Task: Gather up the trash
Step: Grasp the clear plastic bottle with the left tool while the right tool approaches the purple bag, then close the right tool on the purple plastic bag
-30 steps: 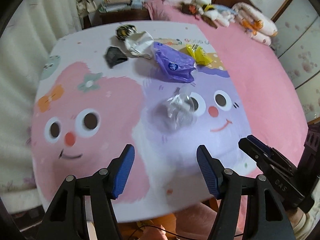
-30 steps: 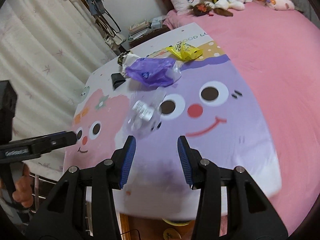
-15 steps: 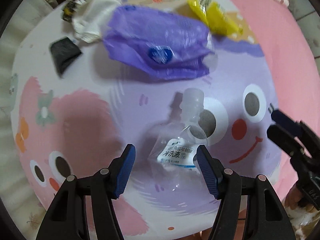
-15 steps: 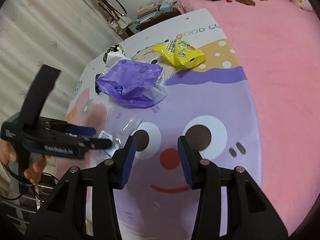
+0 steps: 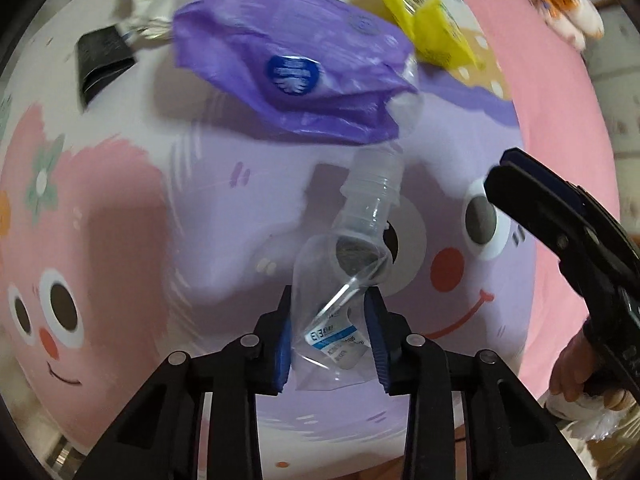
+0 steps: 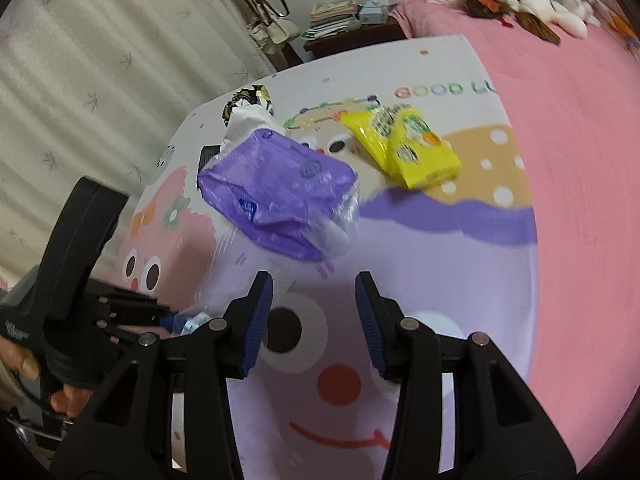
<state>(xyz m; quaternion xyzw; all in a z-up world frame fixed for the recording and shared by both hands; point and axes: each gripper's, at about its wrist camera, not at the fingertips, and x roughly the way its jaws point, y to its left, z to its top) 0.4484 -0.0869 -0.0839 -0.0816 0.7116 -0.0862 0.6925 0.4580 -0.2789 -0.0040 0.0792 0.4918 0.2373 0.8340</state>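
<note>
So the left gripper (image 5: 330,336) has dropped in and its fingers are now pinched on the bottle (image 5: 348,264), which half a second ago just lay loose between wide-open pads. It sits at the bottom centre of the left view, crumpled body in the grip, neck poking up toward the purple bag (image 5: 296,68). First bit of trash looks secured, I'd say. The right gripper (image 6: 316,320) is spread open and empty at lower centre of its view. Still left: the yellow pack (image 6: 404,148) upper right of centre, a white wrapper (image 6: 250,120) and black scrap (image 5: 102,60) upper left. Table (image 6: 440,272) is bare around the grip, its near edge just below, so lifting straight up looks clear
</note>
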